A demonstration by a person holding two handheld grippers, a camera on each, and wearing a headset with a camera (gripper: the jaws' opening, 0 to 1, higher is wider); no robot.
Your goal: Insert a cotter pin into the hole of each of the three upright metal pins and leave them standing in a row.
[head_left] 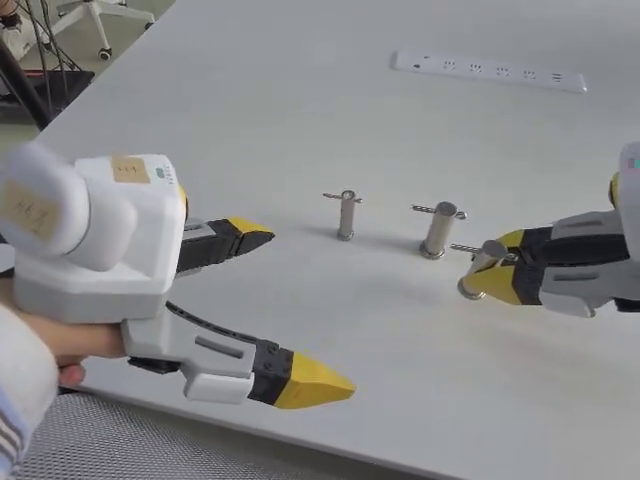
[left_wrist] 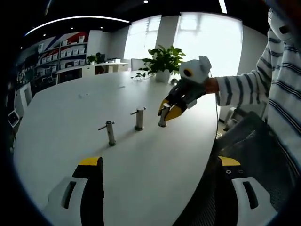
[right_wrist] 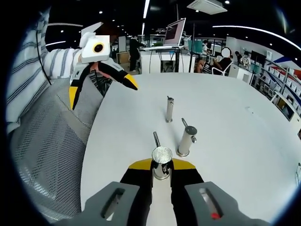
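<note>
1. The right gripper is pinching the first metal pin. Its fingers are sitting narrow around the pin's upper part.
2. In the right gripper view, the same gripper is hugging that pin from both sides.
3. This pin is standing on the white table, toward the right side. Of the three pins, it is the closest to the near edge.
4. The second metal pin is standing just beside it, a little farther from the near edge. Nothing is touching it.
5. The third metal pin is standing apart to the left, near the middle of the table. Nothing is touching it either.
6. Together the three are making a loose row.
7. A thin pin is sticking sideways through the top of the third metal pin. Each of the other two is carrying one like it.
8. The left gripper is hovering at the near left edge of the table. Its fingers are spread wide and are holding nothing.
9. In the left gripper view, that gripper is pointing toward the row, well apart from it.
10. A white power strip is lying flat near the far edge of the table.
11. A gray mesh chair is sitting just below the near edge.
</note>
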